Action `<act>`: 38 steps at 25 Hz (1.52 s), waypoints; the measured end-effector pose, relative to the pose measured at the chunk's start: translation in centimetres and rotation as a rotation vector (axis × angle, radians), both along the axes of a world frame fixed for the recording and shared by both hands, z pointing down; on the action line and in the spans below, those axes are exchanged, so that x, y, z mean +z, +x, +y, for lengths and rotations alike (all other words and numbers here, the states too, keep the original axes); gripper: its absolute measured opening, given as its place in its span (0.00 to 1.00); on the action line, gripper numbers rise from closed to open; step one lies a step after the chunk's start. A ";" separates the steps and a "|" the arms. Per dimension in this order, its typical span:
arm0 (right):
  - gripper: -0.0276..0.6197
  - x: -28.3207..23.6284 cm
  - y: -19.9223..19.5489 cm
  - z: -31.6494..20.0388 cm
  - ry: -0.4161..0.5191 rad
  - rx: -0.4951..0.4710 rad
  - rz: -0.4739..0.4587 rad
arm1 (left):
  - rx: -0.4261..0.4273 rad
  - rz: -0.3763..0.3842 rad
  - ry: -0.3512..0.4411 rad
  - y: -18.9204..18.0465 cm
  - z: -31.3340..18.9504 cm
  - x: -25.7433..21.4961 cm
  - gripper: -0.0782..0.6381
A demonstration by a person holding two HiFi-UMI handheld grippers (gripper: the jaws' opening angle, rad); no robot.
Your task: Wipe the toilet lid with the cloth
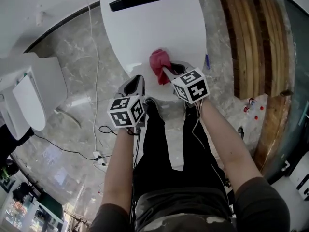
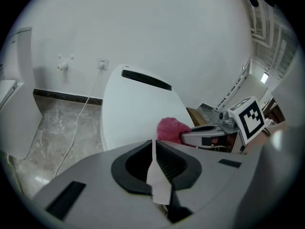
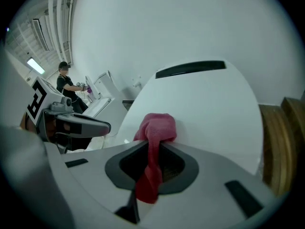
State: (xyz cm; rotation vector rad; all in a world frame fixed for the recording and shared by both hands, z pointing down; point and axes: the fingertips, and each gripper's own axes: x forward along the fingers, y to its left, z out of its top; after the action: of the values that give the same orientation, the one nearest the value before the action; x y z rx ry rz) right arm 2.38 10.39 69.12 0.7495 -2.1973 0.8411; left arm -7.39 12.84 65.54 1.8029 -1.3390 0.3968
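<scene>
The white toilet lid (image 1: 149, 28) is closed, with a dark slot near its back. A pink-red cloth (image 1: 160, 65) rests bunched on the lid's front part. My right gripper (image 1: 169, 73) is shut on the cloth (image 3: 156, 125), which hangs down between its jaws (image 3: 157, 140) over the lid (image 3: 209, 104). My left gripper (image 1: 135, 82) hovers off the lid's front left edge, a little apart from the cloth. In the left gripper view its jaws (image 2: 153, 144) are shut, with only a thin pale strip between them. The cloth (image 2: 171, 129) and right gripper (image 2: 187, 136) lie just ahead to the right.
A second white toilet (image 1: 29, 98) stands at the left. A white cable (image 1: 94, 57) runs over the marble floor to a power strip (image 1: 99, 158). Wooden slats (image 1: 256, 42) and small bottles (image 1: 251, 105) lie at the right. A person (image 3: 66, 82) stands far back.
</scene>
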 end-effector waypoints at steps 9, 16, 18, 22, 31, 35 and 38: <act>0.11 0.9 16.4 -2.5 -0.010 0.106 0.042 | -0.010 0.012 -0.010 12.1 -0.8 -0.3 0.15; 0.11 0.8 20.6 -2.4 -0.007 0.085 0.055 | 0.008 0.031 -0.021 18.2 -0.5 0.3 0.15; 0.11 0.4 19.5 -2.1 -0.002 0.086 0.035 | 0.005 0.026 -0.020 17.8 -0.2 0.5 0.15; 0.11 -1.3 15.4 -0.7 0.016 0.087 -0.016 | -0.034 0.001 -0.012 14.0 1.0 0.6 0.15; 0.11 -3.1 -2.6 5.5 0.007 -0.055 -0.103 | -0.119 -0.019 -0.004 0.1 6.2 0.0 0.15; 0.11 -1.9 -8.4 6.9 -0.039 -0.012 -0.136 | -0.130 -0.016 -0.024 -4.4 8.3 0.4 0.15; 0.11 -0.4 -9.9 7.5 -0.031 -0.017 -0.078 | -0.144 -0.001 -0.036 -6.4 9.1 1.0 0.15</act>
State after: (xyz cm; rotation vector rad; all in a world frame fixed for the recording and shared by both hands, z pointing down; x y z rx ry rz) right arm -7.49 17.89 68.74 0.6931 -2.2511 0.9081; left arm -13.77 21.94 66.56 1.6649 -1.4428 0.3423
